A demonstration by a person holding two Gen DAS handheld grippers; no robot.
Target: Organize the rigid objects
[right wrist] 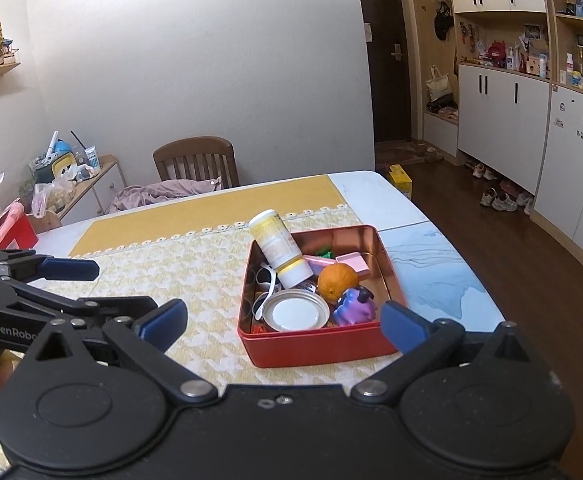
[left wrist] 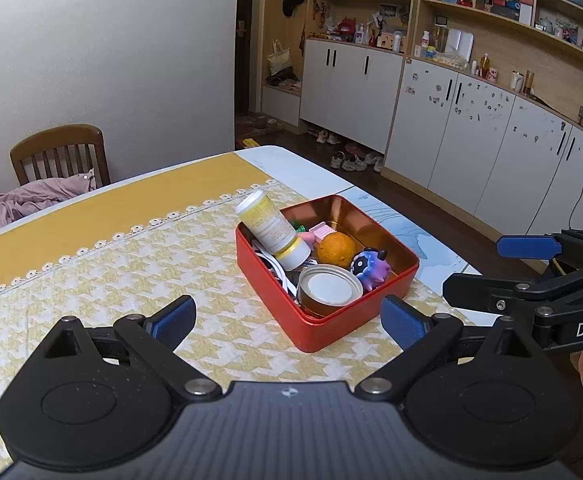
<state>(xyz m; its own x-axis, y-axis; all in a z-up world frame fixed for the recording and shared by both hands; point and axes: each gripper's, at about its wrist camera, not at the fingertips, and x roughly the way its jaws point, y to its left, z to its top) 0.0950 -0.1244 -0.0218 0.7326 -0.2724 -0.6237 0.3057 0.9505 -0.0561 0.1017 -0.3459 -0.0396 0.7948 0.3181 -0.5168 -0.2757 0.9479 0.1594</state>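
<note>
Red tin (left wrist: pixel 323 320) near table's right edge, packed: bottle (left wrist: pixel 273 232) leaning on rim, orange (left wrist: pixel 336 249), purple toy (left wrist: pixel 371 268), lid (left wrist: pixel 329 286). Left gripper (left wrist: pixel 287 316) and right gripper (right wrist: pixel 283 320): fingers apart, empty. Sorting prob. done; next maybe seat bottle flat.

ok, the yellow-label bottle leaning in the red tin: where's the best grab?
Probably the capped upper end of the bottle: it sticks out over the far-left rim of the tin, clear of the clutter. Come from above, fingers across its round body; the lower end is wedged among the orange and can.
</note>
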